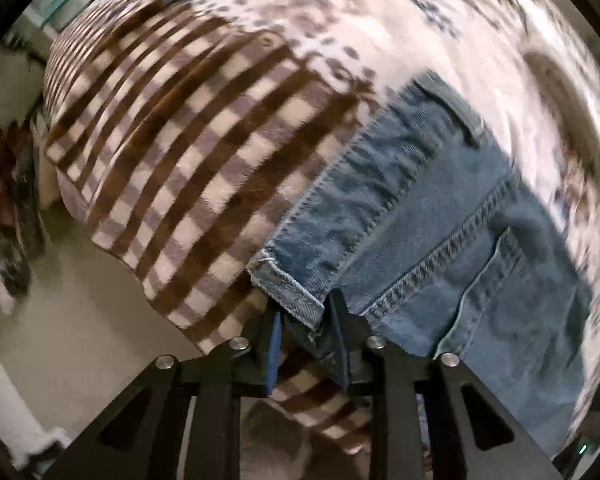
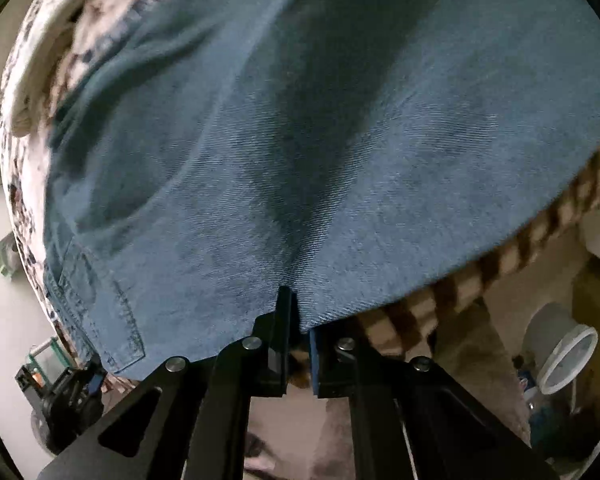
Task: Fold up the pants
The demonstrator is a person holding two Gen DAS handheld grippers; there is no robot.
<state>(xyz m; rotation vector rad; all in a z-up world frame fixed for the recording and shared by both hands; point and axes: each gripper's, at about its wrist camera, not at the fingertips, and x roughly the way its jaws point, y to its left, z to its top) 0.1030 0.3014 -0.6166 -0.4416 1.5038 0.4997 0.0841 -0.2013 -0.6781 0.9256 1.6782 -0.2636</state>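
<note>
Brown checked blanket [image 1: 188, 184] over a white patterned bed cover [image 1: 440, 32]. Beige floor [image 1: 80, 312] near left. White bucket [image 2: 560, 356] on floor, right.

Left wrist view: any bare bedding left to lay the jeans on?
Bare patches: checkered blanket left of the jeans, and floral bedding beyond the waistband. The right side is covered by denim. The left hand-held gripper grips the waistband corner at the near edge.

Your left wrist camera looks along its fingers, close over the jeans [image 1: 440, 232] at their hemmed corner, checkered blanket [image 1: 180, 168] left of them. Your right wrist camera presses closer still onto the jeans [image 2: 320, 140], sharing both.
</note>
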